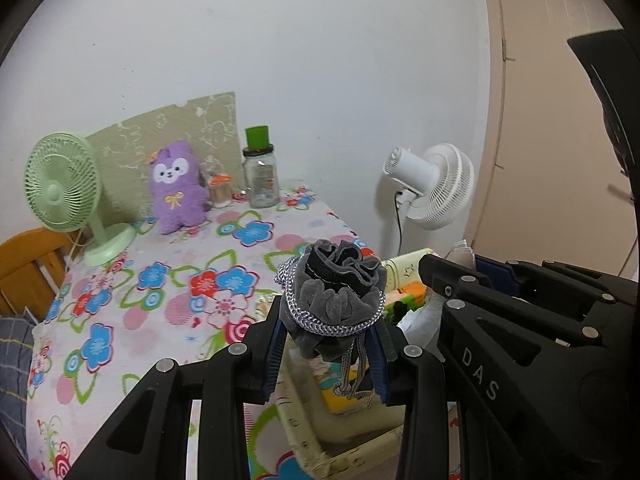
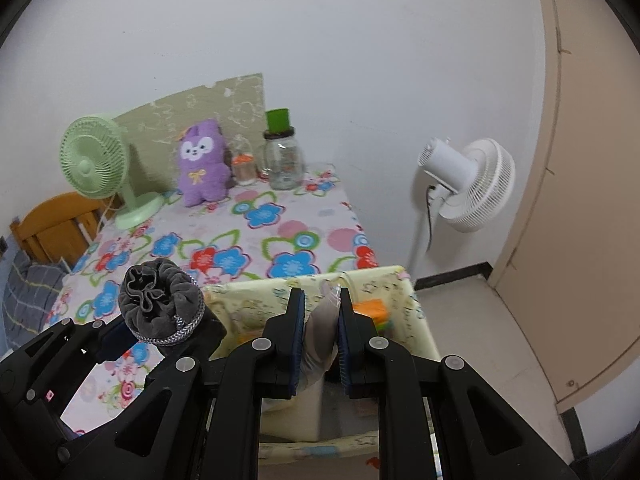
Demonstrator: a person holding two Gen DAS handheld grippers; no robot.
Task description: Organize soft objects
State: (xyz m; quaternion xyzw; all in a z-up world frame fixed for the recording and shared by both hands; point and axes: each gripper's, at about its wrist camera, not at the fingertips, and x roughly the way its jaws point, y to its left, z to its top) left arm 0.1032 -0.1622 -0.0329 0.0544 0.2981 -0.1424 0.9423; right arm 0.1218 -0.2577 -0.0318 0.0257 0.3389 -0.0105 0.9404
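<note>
My left gripper (image 1: 330, 354) clamps the grey drawstring pouch (image 1: 334, 300), which bulges above its jaws. My right gripper (image 2: 320, 336) pinches a pale cloth (image 2: 320, 332) over the yellow storage box (image 2: 404, 300).

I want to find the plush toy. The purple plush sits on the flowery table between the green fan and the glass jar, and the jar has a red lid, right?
Nearly. The glass jar has a green lid, not red, as the left wrist view shows. The purple plush does sit on the flowery table between the green fan and that jar.
</note>
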